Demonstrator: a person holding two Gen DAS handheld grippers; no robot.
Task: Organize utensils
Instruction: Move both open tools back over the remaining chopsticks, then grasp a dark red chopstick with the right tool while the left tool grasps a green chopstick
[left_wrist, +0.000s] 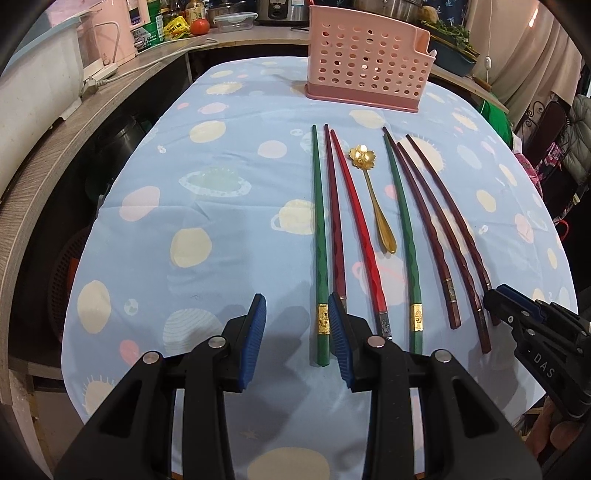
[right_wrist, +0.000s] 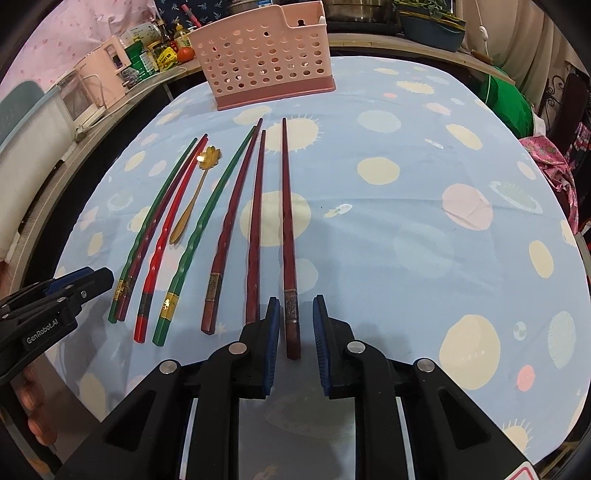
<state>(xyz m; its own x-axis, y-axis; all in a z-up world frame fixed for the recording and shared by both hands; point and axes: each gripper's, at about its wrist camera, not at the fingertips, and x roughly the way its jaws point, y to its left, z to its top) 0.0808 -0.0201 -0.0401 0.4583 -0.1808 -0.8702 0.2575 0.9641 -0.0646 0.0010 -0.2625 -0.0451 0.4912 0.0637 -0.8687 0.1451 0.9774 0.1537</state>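
Several chopsticks lie side by side on the blue tablecloth (left_wrist: 229, 192): green (left_wrist: 319, 236), dark red, bright red (left_wrist: 360, 236) and maroon ones, with a gold flower-headed spoon (left_wrist: 373, 192) among them. A pink perforated utensil holder (left_wrist: 364, 62) stands at the far side. My left gripper (left_wrist: 297, 306) is open, its jaws either side of the near end of the leftmost green chopstick. My right gripper (right_wrist: 295, 306) is open, its jaws either side of the near end of the rightmost maroon chopstick (right_wrist: 288, 229). Neither grips anything.
A wooden counter (left_wrist: 48, 155) runs along the left with a kettle, bottles and a tomato (left_wrist: 199, 26). Pots and a planter sit behind the holder. The table's right edge has clothes and a chair beyond it.
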